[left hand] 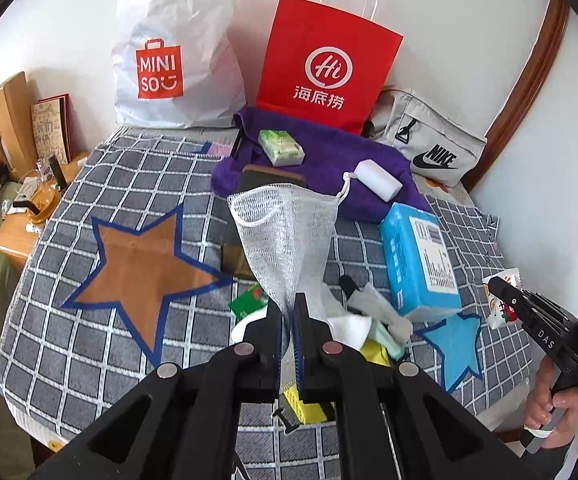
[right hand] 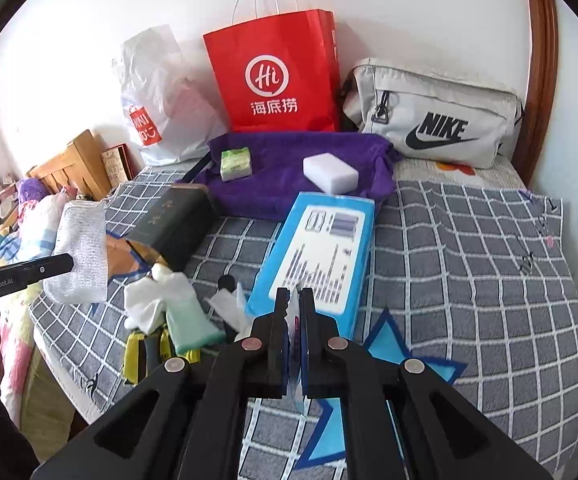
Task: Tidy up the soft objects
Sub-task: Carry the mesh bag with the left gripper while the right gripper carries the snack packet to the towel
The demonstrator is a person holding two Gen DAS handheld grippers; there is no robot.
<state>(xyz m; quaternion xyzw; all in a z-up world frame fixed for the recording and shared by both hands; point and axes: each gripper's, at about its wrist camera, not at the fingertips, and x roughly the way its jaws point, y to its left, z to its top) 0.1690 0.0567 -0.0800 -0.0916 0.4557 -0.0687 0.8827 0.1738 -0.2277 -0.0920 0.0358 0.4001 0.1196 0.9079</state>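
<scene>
Above the checked grey blanket (left hand: 89, 320), the left gripper (left hand: 289, 312) is clenched on the bottom corner of a white mesh pouch (left hand: 285, 228), so the pouch stands up from the jaws with its open mouth uppermost and its drawstring trailing toward the purple towel (left hand: 329, 160). Holding it by the closed end probably keeps the mouth free for loading. The right gripper (right hand: 295, 304) is clenched on a thin sachet (right hand: 293, 320), edge-on between the pads; its print is too blurred to read, though the left view suggests a small snack or wipe packet. The sachet hangs clear of the blue tissue pack (right hand: 321, 256) behind it. A white sponge block (right hand: 331, 174) and a green tissue packet (right hand: 236, 164) lie on the towel, seemingly sorted already. Loose tissues and a mint-green tube (right hand: 191, 320) remain heaped near the bed edge
</scene>
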